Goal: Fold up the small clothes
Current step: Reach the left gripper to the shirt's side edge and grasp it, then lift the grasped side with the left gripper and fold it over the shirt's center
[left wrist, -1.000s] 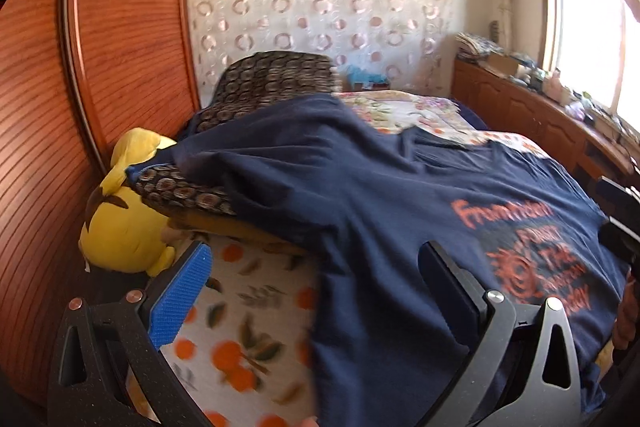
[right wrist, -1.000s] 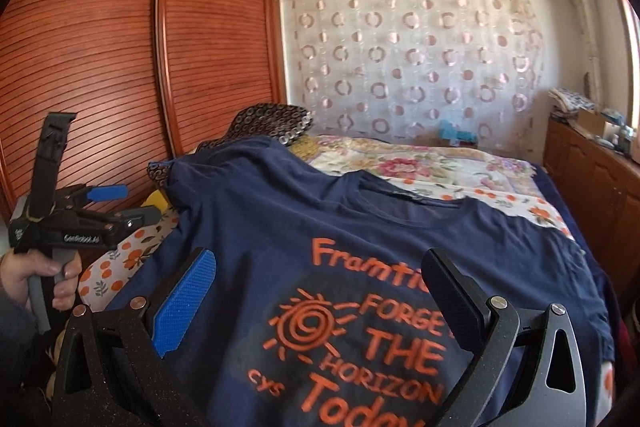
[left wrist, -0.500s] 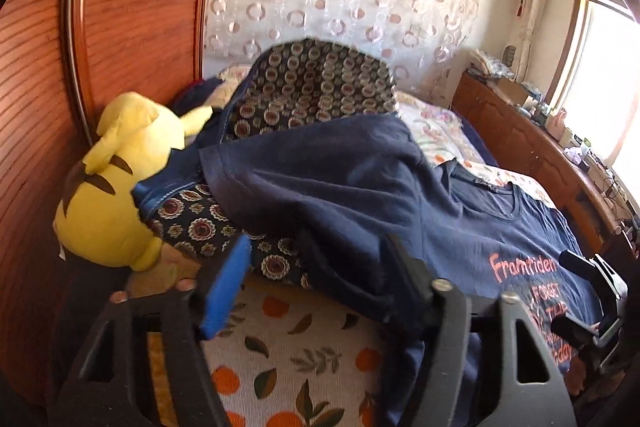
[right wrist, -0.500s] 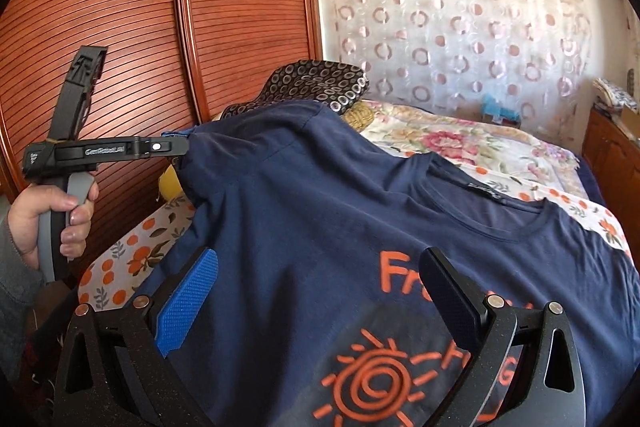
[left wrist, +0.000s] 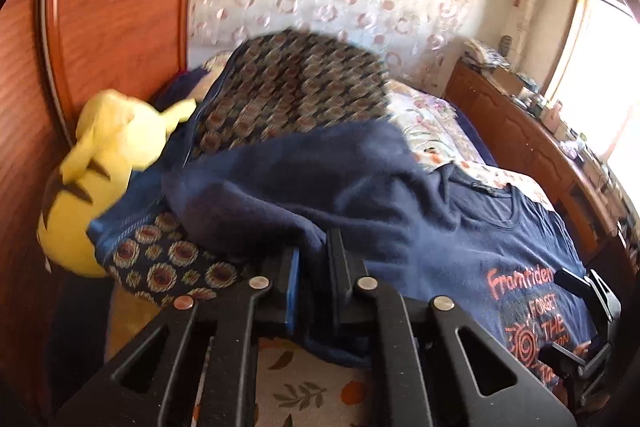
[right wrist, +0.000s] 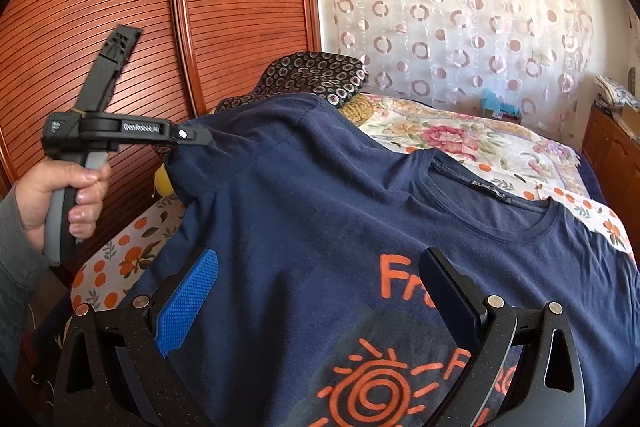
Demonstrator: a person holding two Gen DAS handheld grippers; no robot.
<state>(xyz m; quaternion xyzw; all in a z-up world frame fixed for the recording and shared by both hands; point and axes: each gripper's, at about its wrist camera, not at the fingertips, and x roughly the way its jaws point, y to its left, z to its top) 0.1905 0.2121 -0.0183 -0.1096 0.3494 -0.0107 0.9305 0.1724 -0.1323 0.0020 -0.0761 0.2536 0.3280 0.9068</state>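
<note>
Bed with flowery sheets holds the blue shirt near wooden wardrobe doors. Left tongs pinch its sleeve; right tongs gape apart.

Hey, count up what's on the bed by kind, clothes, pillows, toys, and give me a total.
T-shirts: 1, the navy shirt, a sleeve pinched in the left gripper
Patterned pillows: 1
Yellow plush toys: 1
Total: 3
The right gripper is open above the shirt.
</note>
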